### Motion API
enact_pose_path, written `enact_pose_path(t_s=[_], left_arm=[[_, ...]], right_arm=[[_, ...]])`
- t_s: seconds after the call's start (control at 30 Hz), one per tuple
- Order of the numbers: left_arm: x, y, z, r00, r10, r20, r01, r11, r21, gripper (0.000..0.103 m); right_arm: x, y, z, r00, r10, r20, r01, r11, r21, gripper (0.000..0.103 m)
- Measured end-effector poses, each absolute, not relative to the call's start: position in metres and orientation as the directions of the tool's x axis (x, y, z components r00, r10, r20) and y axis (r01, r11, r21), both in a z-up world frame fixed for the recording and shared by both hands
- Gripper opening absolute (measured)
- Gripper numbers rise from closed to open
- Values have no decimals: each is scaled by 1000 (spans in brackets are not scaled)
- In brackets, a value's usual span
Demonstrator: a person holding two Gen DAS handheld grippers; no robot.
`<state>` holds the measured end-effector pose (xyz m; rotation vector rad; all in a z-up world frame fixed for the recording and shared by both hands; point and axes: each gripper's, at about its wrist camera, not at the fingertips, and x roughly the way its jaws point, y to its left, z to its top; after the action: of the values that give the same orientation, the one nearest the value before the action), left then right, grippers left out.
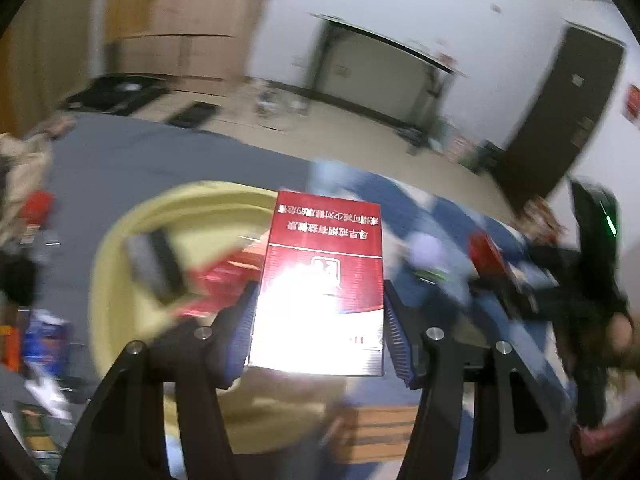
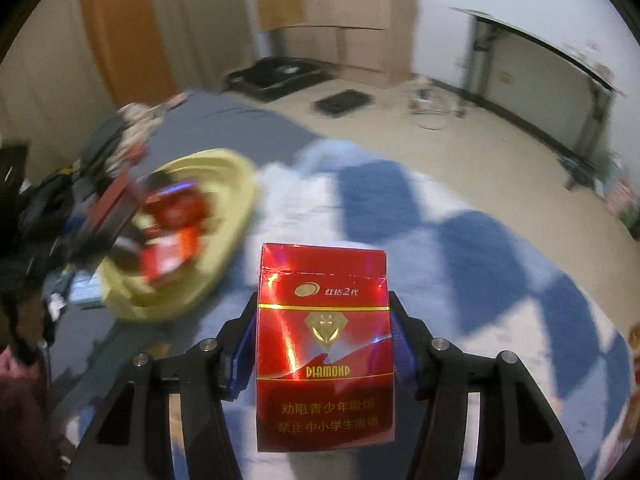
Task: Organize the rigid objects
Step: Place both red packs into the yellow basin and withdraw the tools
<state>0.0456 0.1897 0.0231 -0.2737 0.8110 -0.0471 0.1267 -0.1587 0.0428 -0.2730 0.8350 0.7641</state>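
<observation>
Both grippers are carrying a box right now. The left gripper [image 1: 320, 320] is clamping a dark red cigarette pack [image 1: 320, 280] by its two long sides, with the blue ribbed pads [image 1: 394, 336] pressing on it, jaws about half closed around the pack's width. The printing on it is reading upside down and the lower half is washing out in glare. The right gripper [image 2: 322, 344] is doing the same with a shiny red pack [image 2: 324, 344] marked DIAMOND, standing upright between its pads [image 2: 242, 348].

Taking the yellow bowl [image 1: 120, 240] as the landmark: the left pack is hanging in front of its right rim in the left wrist view, and blurry red boxes [image 1: 224, 276] and a dark one [image 1: 154, 264] are lying inside it. From the right wrist view the bowl [image 2: 236, 200] is sitting up and to the left of the shiny pack, well apart. A blue and white checked cloth [image 2: 460, 240] is spreading out right of the bowl, and grey bedding [image 1: 160, 160] is lying behind it.
</observation>
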Motion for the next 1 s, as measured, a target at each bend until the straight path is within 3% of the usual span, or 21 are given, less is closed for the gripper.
enact_pose_path(t_s=[0.13,0.3,0.73,0.83,0.93,1.0], left_arm=[[33,249,17,701,3,-714,-218,953,-210,59],[27,288,-22,647,27,-762,-328,912,-246,59],[49,303,-70,611,-118,-783,-304,878,-370,58],[57,300,-70,599,-108,-793,-292,893,-342,59],[57,297,-66,589,-108,-801,-284,900,-331,65],[53,295,-63,591,-111,-799,-284,898,-335,89]], right_arm=[[102,-99,34,364,535,-762,-761,642,88,57],[92,-25,15,318,526,-789,-763,636,116,57],[111,62,-39,361,435,-825,-759,651,10,57],[108,66,-43,366,432,-824,-762,647,0,57],[109,70,-45,363,436,-823,-768,640,0,57],[109,73,-46,349,451,-822,-781,625,11,58]])
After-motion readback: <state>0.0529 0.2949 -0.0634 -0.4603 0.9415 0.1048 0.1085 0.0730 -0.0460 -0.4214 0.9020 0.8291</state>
